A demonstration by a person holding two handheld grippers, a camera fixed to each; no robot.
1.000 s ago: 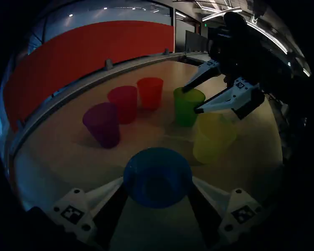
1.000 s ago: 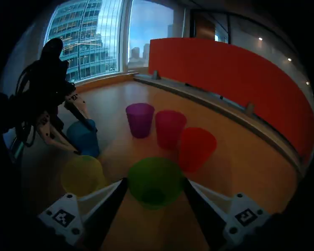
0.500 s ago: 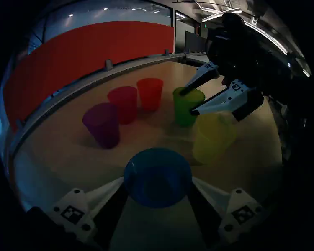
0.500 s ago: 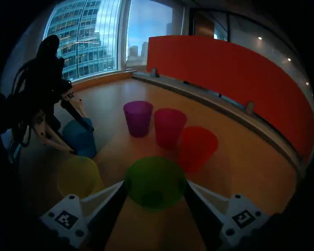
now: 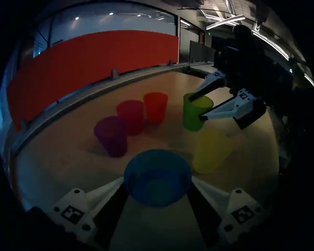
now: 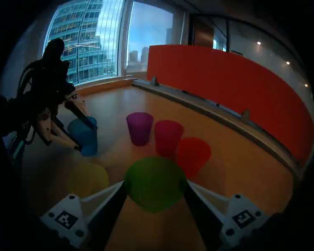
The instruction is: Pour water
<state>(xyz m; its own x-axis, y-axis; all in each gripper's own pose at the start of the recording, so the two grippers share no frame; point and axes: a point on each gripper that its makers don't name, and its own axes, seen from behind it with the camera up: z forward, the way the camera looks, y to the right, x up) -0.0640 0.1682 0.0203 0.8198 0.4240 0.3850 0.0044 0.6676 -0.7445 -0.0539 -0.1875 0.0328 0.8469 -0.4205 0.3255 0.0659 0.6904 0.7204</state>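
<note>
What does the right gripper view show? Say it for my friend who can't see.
The right gripper holds a green cup between its two fingers over a wooden table. Beyond it stand a purple cup, a pink cup and a red cup, with a yellow cup to the left. Farther left, the left gripper grips a blue cup.

Translucent blue cup [image 5: 158,167] sat upright, clamped in left gripper [image 5: 158,180]; green cup [image 6: 155,171] upright, clamped in right gripper [image 6: 155,183].

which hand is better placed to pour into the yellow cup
Probably right: the right gripper holds the green cup close beside the yellow cup; the left gripper holds the blue cup farther off.
</note>
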